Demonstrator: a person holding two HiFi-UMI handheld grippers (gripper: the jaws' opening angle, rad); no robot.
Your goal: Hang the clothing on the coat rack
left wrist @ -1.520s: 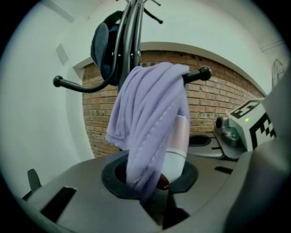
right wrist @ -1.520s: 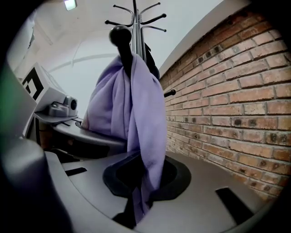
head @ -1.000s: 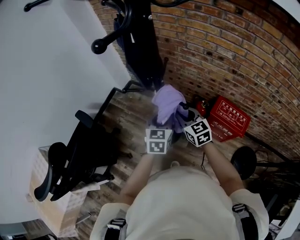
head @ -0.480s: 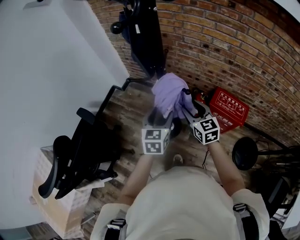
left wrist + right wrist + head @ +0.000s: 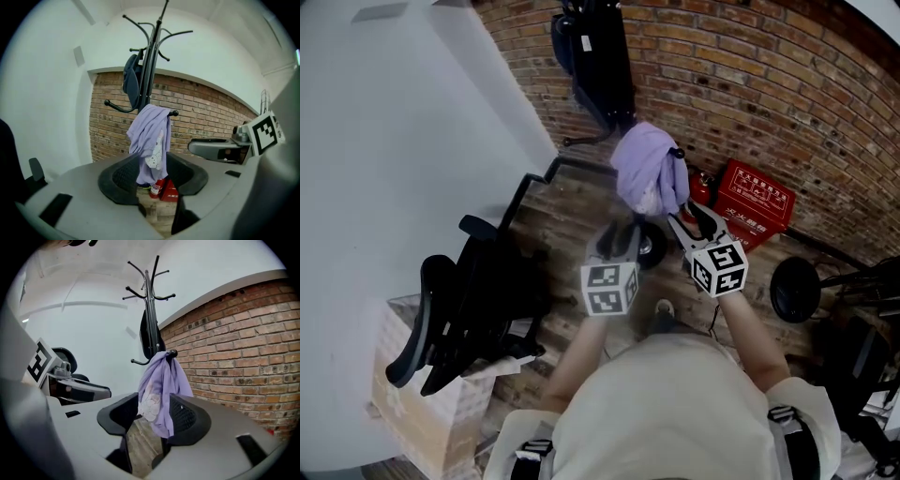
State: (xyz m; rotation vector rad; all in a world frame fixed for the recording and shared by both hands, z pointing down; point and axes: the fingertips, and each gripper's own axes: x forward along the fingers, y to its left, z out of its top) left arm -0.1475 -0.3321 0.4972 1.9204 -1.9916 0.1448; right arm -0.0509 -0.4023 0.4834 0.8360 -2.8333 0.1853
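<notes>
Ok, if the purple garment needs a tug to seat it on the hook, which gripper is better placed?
Right, marginally. The right gripper has just opened wide, empty, its tips nearest the hook holding the purple garment. The left gripper, also empty, has just been closing partway and sits farther back.

Black metal coat rack (image 5: pixel 151 296): upright against a pale wall, curved hooks fanning out at the top
Lilac cloth garment (image 5: pixel 161 385): hangs bunched from a lower knobbed arm of the rack
Dark garment (image 5: pixel 149 336): hangs higher up the pole
Right gripper (image 5: pixel 153 418): jaws just opened, black ribbed pads (image 5: pixel 187 420) wide apart and pressing on nothing, lilac cloth showing in the gap
Red brick wall (image 5: pixel 234 357): right of the rack
Left gripper (image 5: pixel 93 391): at the left, marker cube showing
</notes>
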